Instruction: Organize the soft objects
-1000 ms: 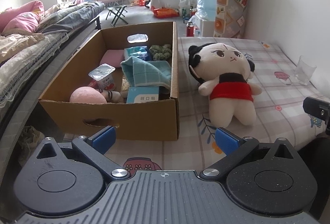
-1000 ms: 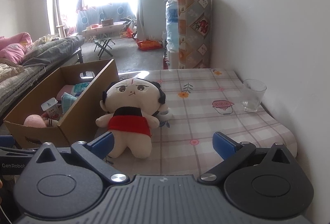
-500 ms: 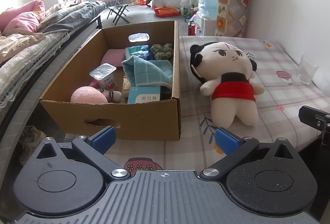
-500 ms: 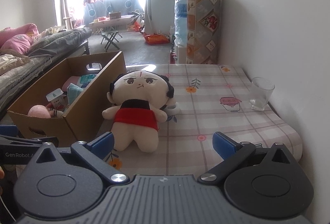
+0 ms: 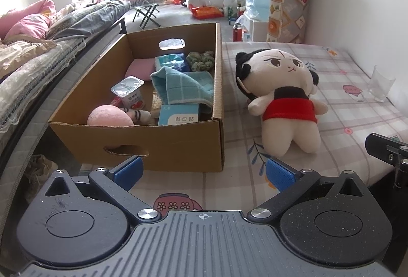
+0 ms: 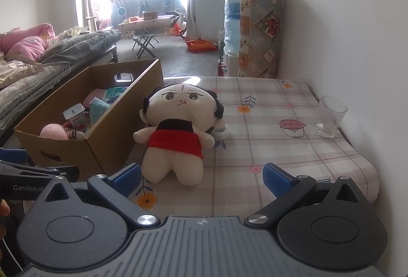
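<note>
Both the left gripper (image 5: pixel 204 172) and right gripper (image 6: pixel 201 176) hang empty with blue pads spread apart, the cream plush doll in red skirt (image 6: pixel 178 129) lying just beside, perhaps touching, the open brown cardboard box (image 6: pixel 107 144).

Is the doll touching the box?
Apart. In the left wrist view, a strip of tablecloth shows between the doll and the box wall all along.

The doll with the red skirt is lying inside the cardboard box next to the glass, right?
Not quite. The doll lies on the checked tablecloth beside the cardboard box, outside it, as the right wrist view shows. The glass stands farther right.
</note>
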Demonstrator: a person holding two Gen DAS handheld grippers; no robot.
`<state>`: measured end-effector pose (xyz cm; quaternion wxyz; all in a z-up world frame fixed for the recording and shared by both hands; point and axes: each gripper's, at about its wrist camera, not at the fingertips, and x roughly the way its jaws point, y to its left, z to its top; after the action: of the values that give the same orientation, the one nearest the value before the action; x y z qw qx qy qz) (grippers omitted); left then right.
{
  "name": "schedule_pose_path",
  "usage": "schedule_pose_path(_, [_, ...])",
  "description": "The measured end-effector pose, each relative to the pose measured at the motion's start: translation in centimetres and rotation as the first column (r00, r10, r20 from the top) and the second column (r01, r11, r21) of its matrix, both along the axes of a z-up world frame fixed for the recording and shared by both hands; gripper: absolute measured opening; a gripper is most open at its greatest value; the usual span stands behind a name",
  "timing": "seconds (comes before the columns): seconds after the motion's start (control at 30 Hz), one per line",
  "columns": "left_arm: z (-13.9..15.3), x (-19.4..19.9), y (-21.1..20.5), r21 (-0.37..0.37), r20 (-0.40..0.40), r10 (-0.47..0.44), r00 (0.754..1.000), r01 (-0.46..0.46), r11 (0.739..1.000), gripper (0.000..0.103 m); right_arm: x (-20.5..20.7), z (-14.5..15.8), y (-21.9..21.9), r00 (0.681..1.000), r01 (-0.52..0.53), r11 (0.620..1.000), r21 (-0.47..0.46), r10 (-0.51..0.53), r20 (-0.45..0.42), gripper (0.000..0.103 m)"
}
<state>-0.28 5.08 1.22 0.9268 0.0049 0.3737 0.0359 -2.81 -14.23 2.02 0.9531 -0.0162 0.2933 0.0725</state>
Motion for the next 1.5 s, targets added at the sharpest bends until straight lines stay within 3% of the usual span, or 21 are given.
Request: schedule_pose_path(1.5, [-0.7,2.2,2.7,0.033,-0.057,0.085,0.995,-0.083,0.996,0.103,3.7,-1.4,4.0,0.992,-0.106,0.994,-0.019,0.104,-0.065,0.103])
